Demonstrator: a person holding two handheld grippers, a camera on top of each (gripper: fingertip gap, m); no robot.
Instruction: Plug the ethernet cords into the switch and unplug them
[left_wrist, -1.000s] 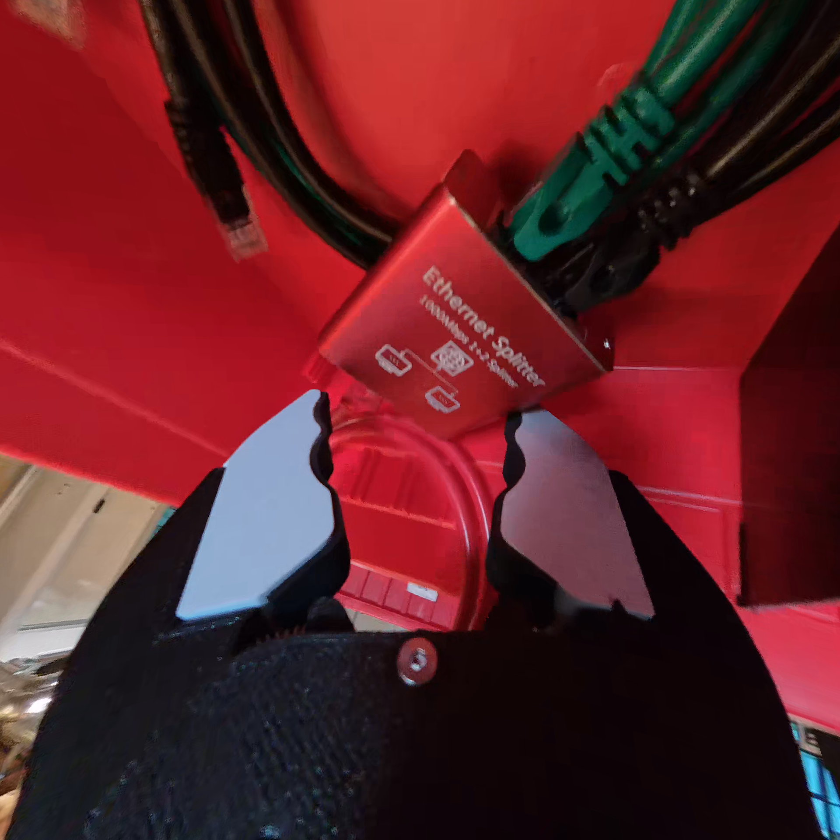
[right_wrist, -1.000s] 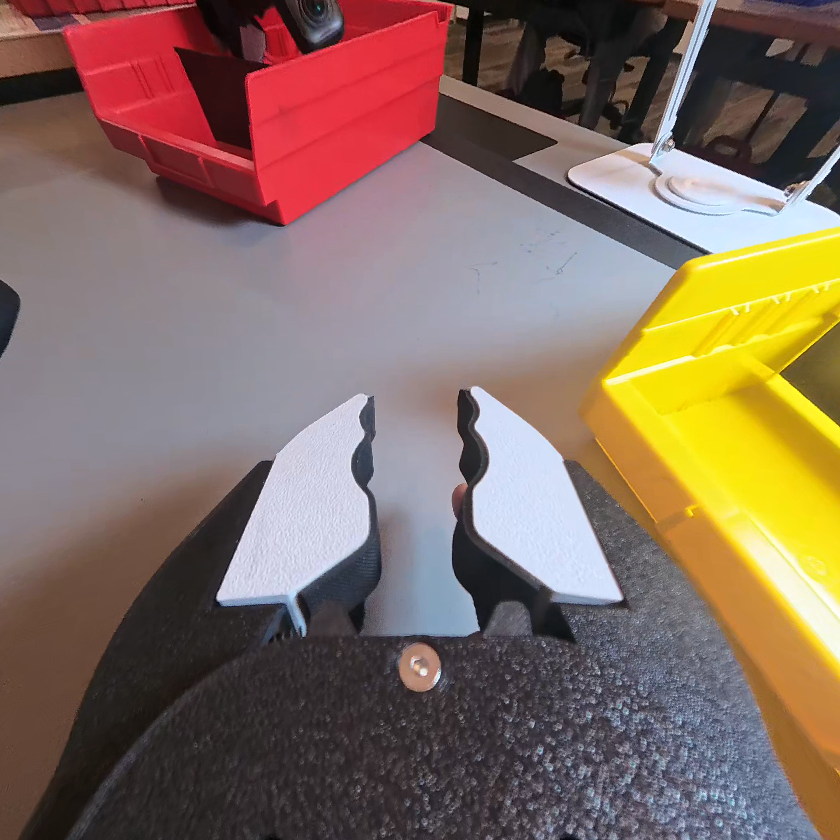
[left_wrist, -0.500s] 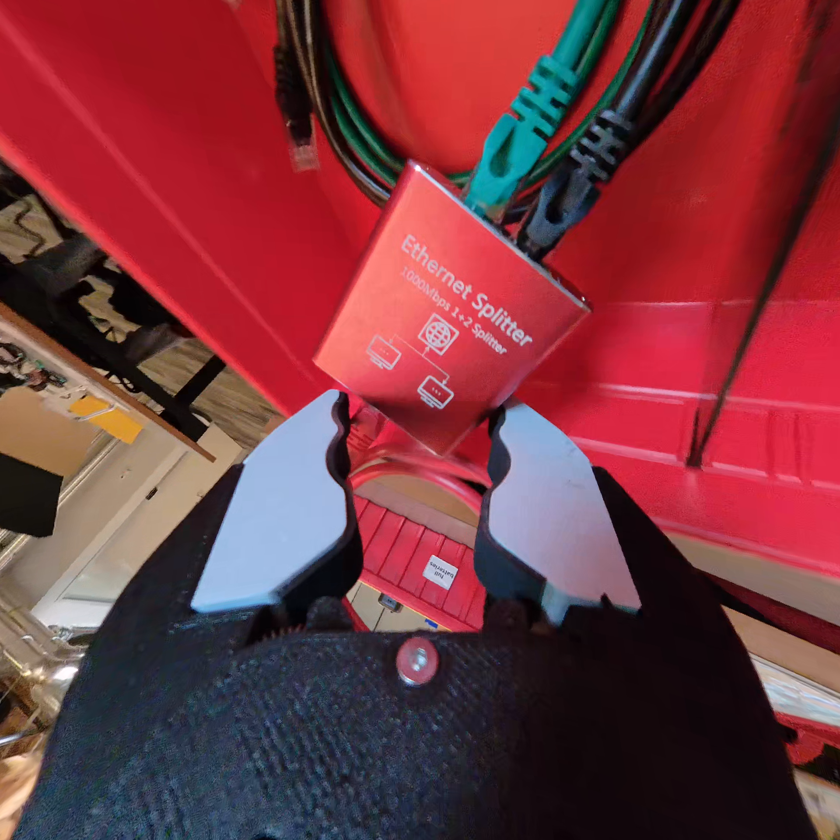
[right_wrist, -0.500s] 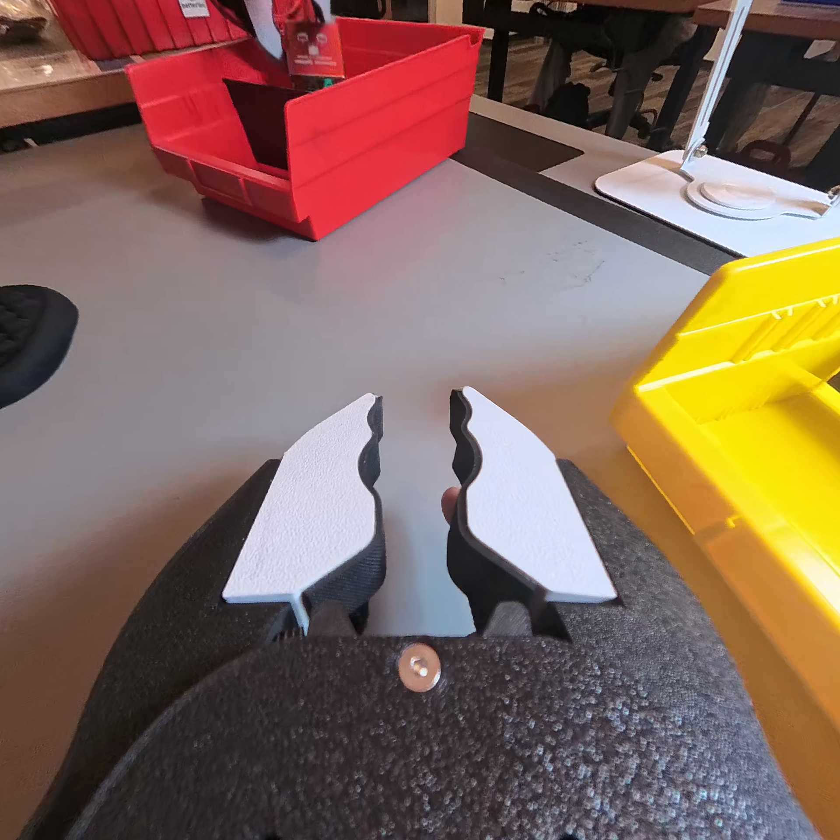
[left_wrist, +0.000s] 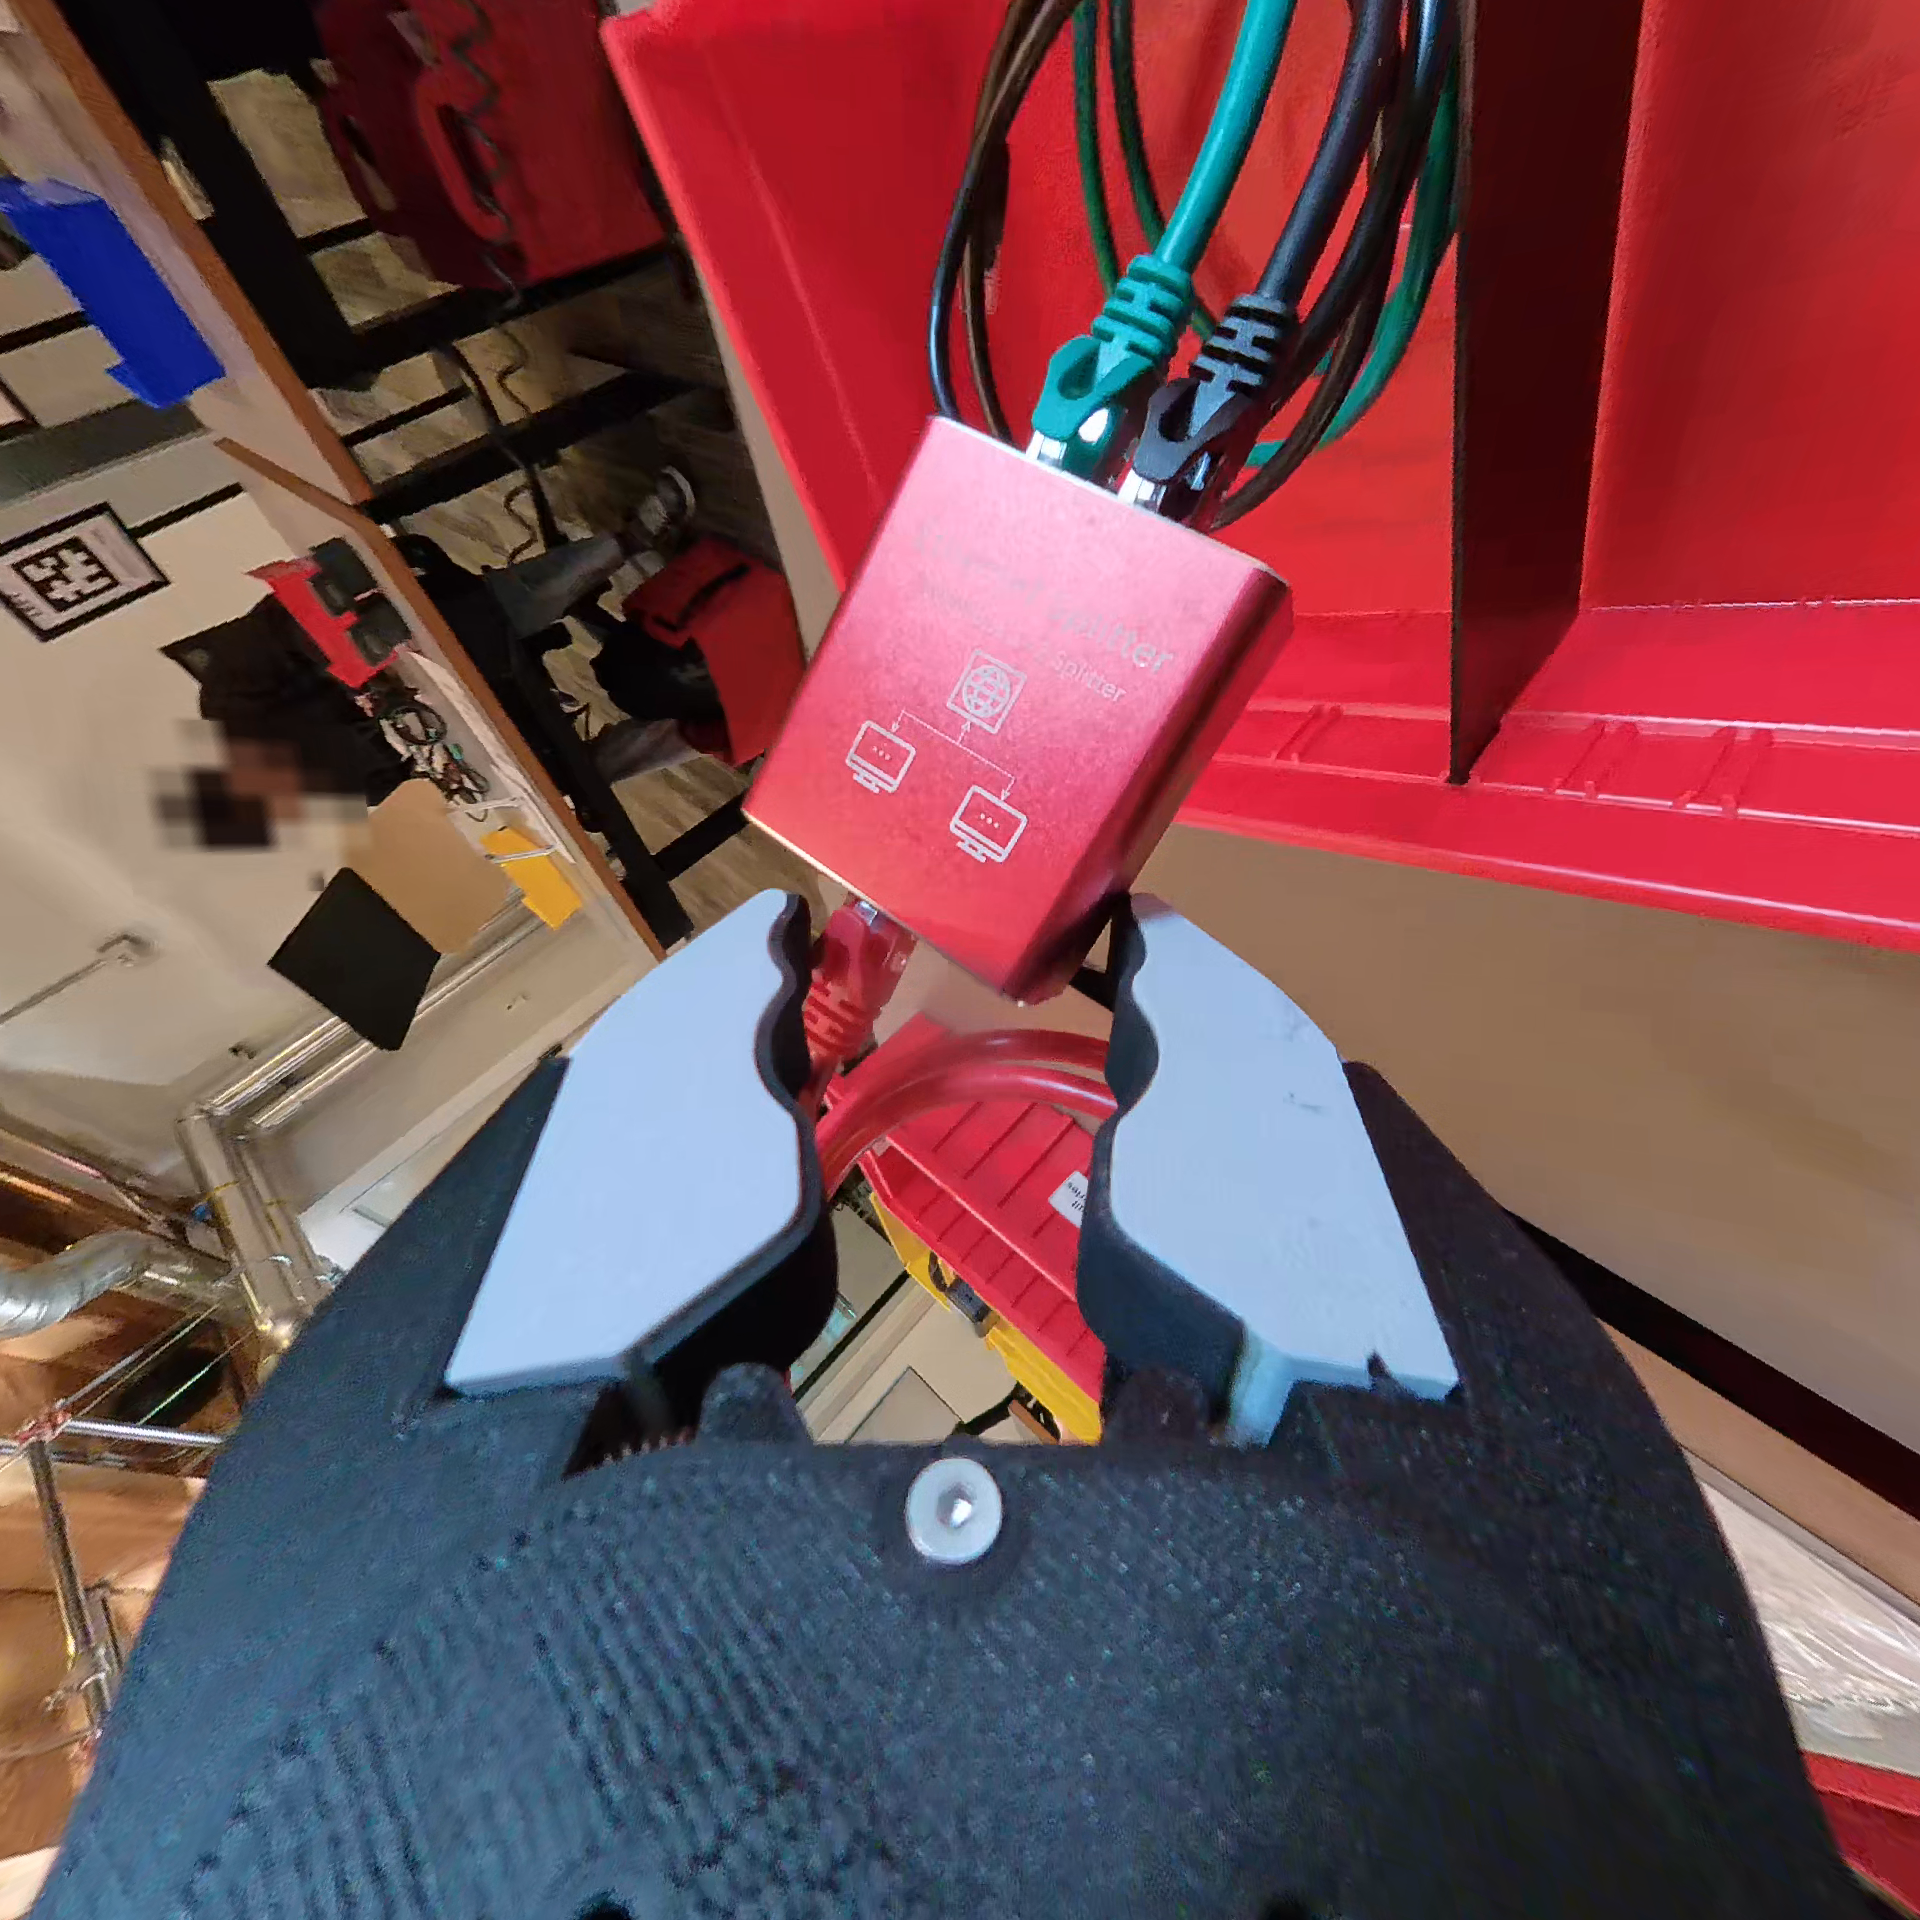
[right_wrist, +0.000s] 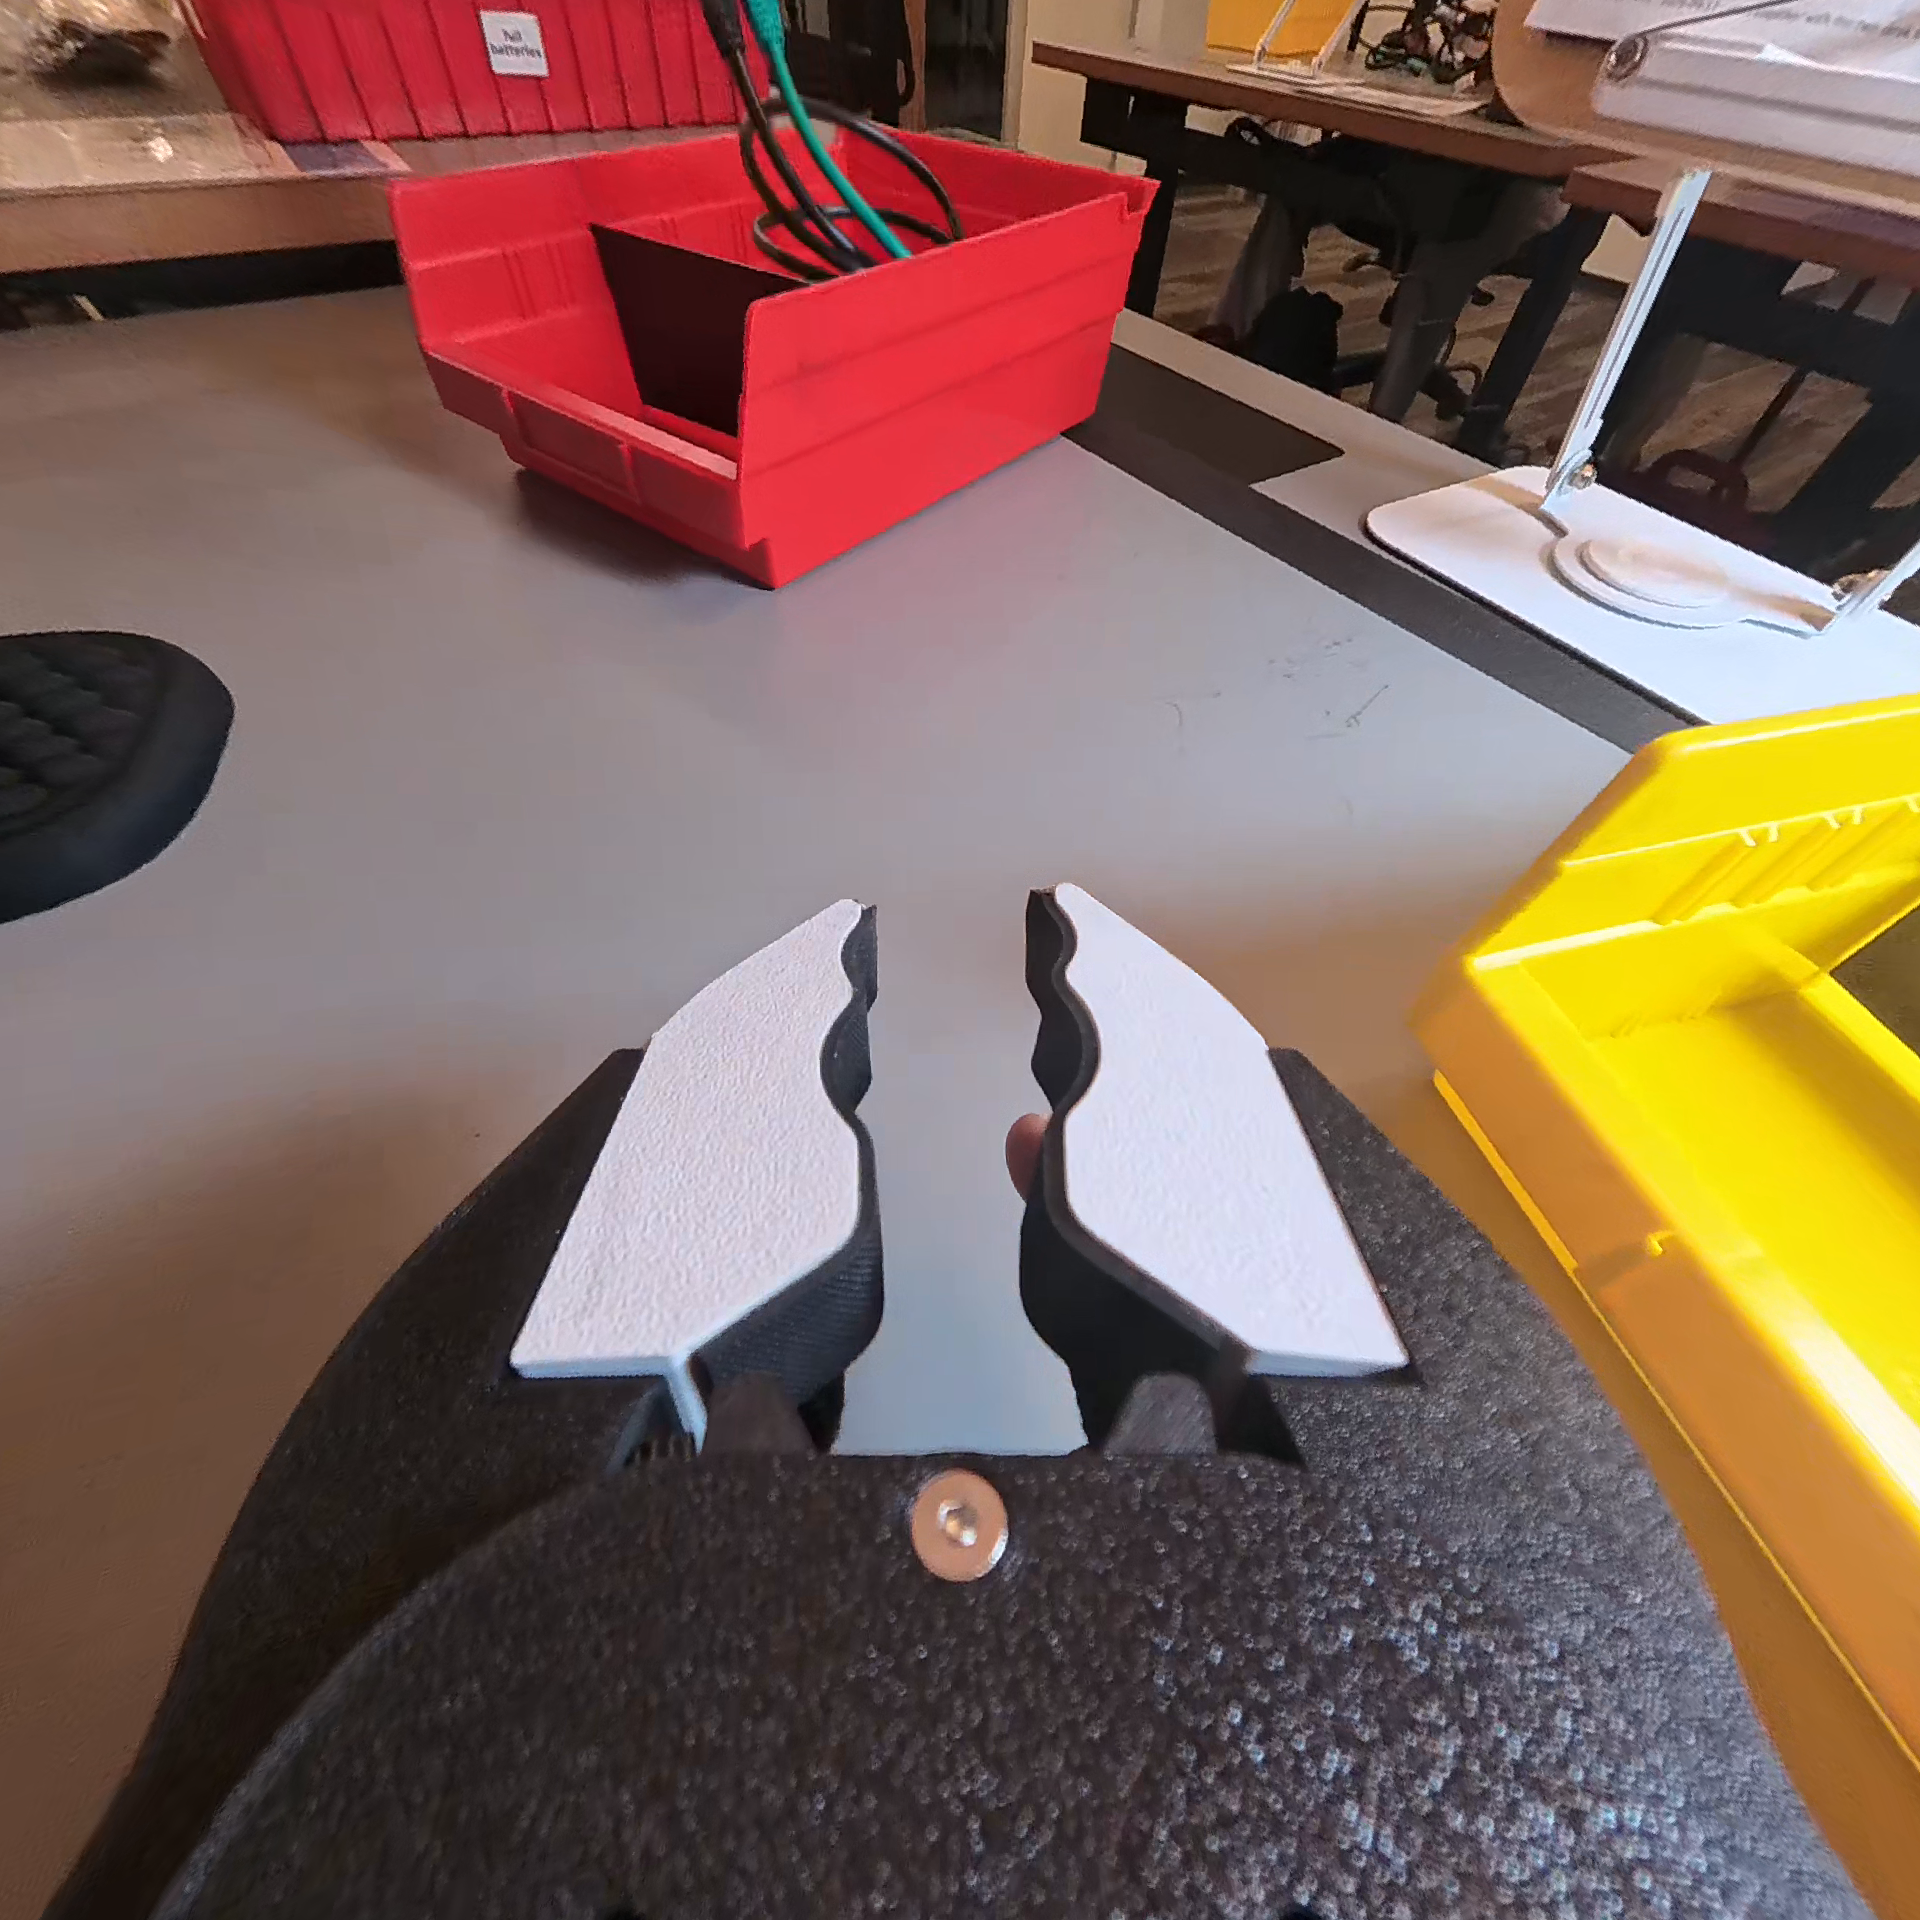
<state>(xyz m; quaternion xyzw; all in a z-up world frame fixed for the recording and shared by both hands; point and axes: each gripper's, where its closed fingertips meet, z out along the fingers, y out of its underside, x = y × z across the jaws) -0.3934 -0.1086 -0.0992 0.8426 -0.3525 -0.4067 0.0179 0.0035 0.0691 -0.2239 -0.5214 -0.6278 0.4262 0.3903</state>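
Left wrist view: the left gripper (left_wrist: 961, 940) is clamped on the lower end of the red switch (left_wrist: 1013, 717), which sits at frame centre, tilted and lifted clear of the red bin (left_wrist: 1714, 416) filling the upper right. A green cord (left_wrist: 1117, 353) and a black cord (left_wrist: 1226, 364) are plugged side by side into the switch's top edge and trail up toward the bin; a red cord (left_wrist: 857, 982) is plugged into the bottom edge, its plug between the fingers against the left one, its loop curling behind them. All three seem seated, so this looks like the carry before unplugging.

Right wrist view: the right gripper (right_wrist: 951, 920) hangs empty at lower centre over the grey table (right_wrist: 623, 727), jaws parted. The red bin stands upper centre with cord loops rising from it; a yellow bin (right_wrist: 1714, 1039) lies at the right edge. The next move likely calls for this gripper to pinch one plug at its latch while the left steadies the switch
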